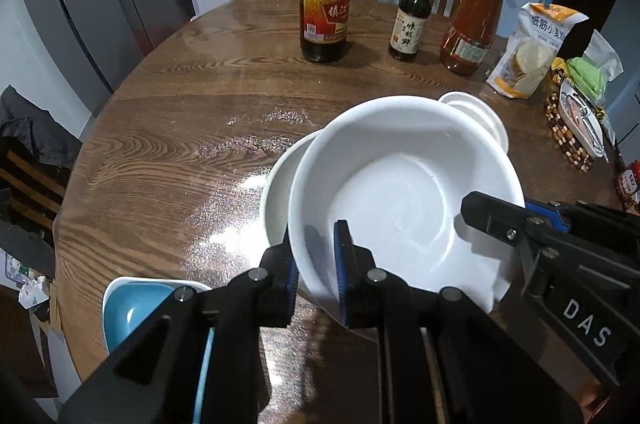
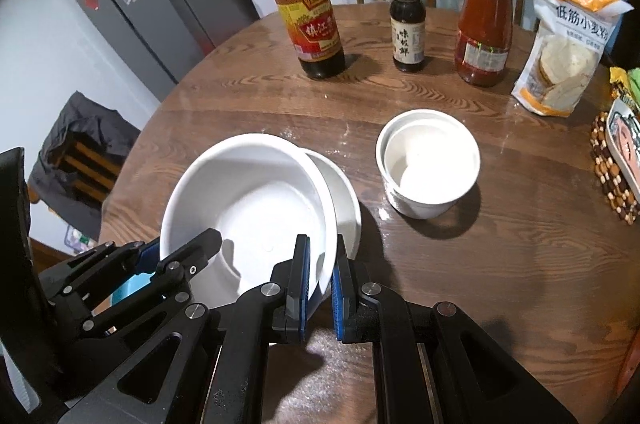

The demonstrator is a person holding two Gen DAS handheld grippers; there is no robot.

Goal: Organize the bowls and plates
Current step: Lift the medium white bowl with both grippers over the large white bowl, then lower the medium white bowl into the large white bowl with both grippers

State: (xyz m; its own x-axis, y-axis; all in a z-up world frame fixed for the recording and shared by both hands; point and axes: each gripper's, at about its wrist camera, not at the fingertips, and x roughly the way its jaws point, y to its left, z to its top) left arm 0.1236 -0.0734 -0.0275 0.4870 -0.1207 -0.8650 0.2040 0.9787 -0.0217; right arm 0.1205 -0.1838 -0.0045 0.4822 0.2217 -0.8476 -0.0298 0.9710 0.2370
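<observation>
Both tongs are on the same white bowl [image 1: 404,192], which sits tilted inside or over a second white bowl [image 1: 280,192] near the table's [image 1: 160,104] front edge. The lower bowl's rim pokes out at about 9 o'clock in the left wrist view and at about 3 o'clock in the right wrist view.

Left gripper [image 1: 318,264]: pads pinching the near rim of the upper bowl at roughly 7 o'clock, one pad inside, one outside. Right gripper [image 2: 320,276]: pads pressed close on the rim at about 5 o'clock. I cannot tell whether it takes in the upper rim alone or both rims.

Handling, my judgement: glazed ceramic, stiff, fairly heavy, slick under rubber pads, and it chips if dropped or knocked rim to rim. The rim is the only place thin enough to pinch. Two grips on the near side leave the far side unsupported, so I expect it to sag unless kept level.

A pair of small nested white cups [image 2: 428,164] stands at 2 o'clock from the bowls in the right wrist view, well apart. A blue bowl [image 1: 132,308] sits at 8 o'clock in the left wrist view, near the table edge. Three bottles and a flour bag [image 2: 568,52] line the far side.
</observation>
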